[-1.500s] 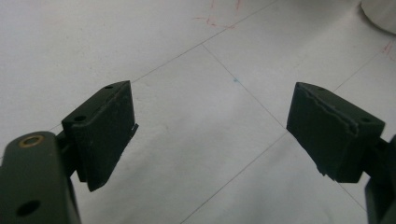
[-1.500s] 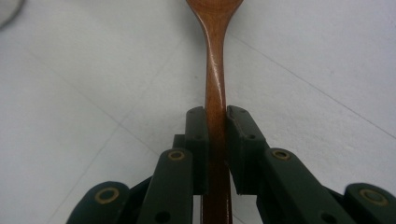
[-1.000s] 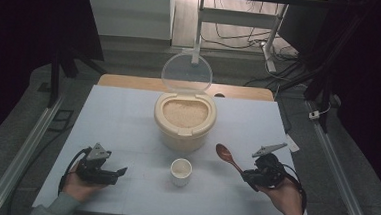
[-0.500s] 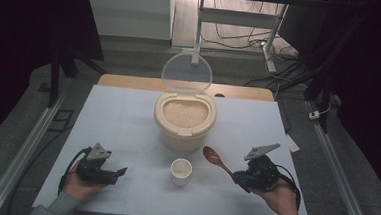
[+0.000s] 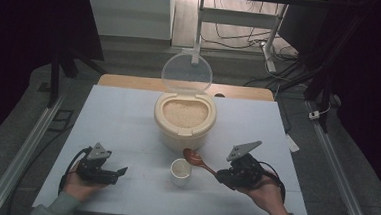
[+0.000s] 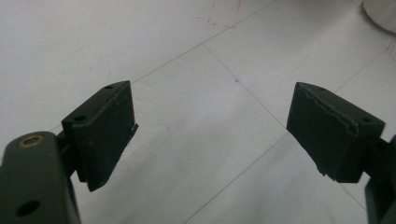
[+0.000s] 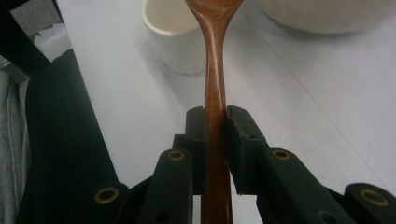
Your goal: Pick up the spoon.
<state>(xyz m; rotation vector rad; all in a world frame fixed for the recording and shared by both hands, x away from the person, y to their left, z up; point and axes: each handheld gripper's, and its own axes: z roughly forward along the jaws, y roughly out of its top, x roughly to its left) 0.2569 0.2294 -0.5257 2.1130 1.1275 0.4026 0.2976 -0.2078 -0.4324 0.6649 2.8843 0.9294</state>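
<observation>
My right gripper point(image 5: 223, 176) is shut on the handle of a brown wooden spoon point(image 5: 196, 160), whose bowl hangs just above and right of a small white cup point(image 5: 180, 170). In the right gripper view the pads clamp the spoon point(image 7: 215, 88) and the cup point(image 7: 175, 32) lies beyond it. A cream rice container point(image 5: 184, 118) full of rice stands behind the cup, its clear lid point(image 5: 187, 74) raised. At the table's front left, my left gripper point(image 5: 121, 172) rests open. In the left gripper view its fingertips point(image 6: 105, 130) are wide apart over bare table, nothing between them.
The white table top point(image 5: 117, 118) has free room on the left and right of the container. A wooden board edge point(image 5: 130, 83) runs along the back. Metal rails point(image 5: 23, 152) flank the table, with cables and a table leg on the floor behind.
My right gripper has carried the spoon leftward and slightly up, bringing its bowl from the right of the cup to just above the cup's rim. The left gripper has stayed put.
</observation>
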